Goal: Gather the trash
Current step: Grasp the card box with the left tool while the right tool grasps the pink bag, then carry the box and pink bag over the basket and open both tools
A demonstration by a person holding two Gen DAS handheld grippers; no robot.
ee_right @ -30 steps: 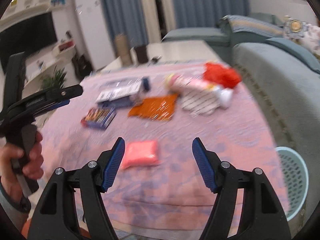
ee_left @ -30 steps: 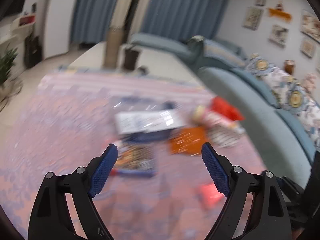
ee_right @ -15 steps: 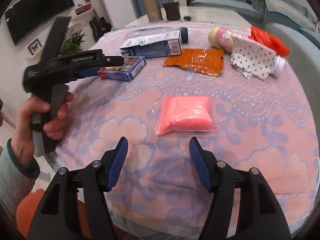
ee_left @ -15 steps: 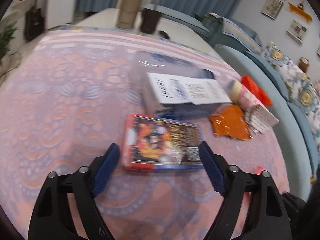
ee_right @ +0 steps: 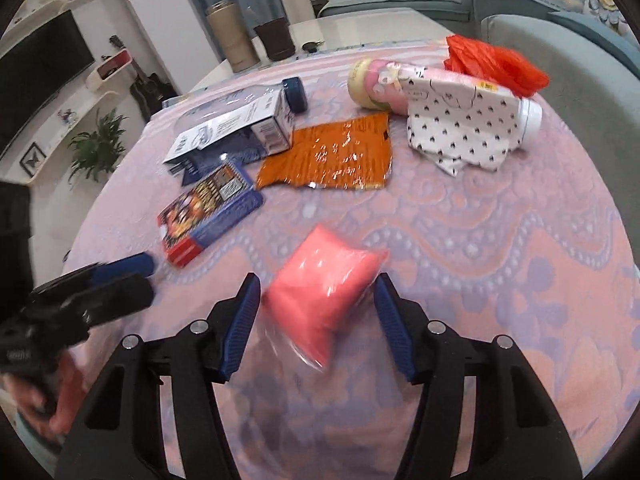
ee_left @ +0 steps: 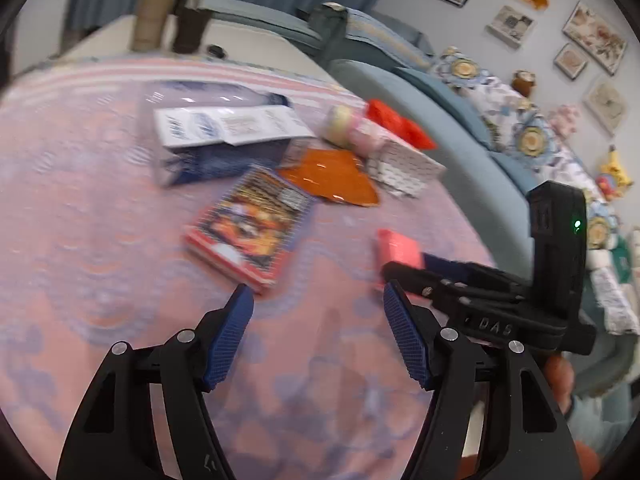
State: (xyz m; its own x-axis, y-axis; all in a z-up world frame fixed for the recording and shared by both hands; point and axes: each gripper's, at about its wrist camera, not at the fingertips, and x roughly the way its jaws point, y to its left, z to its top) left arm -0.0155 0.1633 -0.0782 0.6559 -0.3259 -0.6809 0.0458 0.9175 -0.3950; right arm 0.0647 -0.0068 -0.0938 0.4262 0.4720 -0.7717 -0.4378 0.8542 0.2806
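- Pink packet [ee_right: 326,300] lies between the fingers of the right gripper [ee_right: 316,322], whose jaws stand about half open, not yet pressing it.
- Nothing looks collected: carton [ee_right: 236,126], orange wrapper [ee_right: 332,158] and bottle [ee_right: 448,98] lie beyond the fingertips.
- Left gripper [ee_left: 318,338] is closing on nothing, the printed box [ee_left: 252,226] just past its left fingertip.
- Only the left view shows the picture wall [ee_left: 560,32].

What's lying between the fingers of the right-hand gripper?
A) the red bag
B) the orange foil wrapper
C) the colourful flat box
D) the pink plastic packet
D: in the right wrist view the pink plastic packet lies between the right gripper fingers, not yet pinched.
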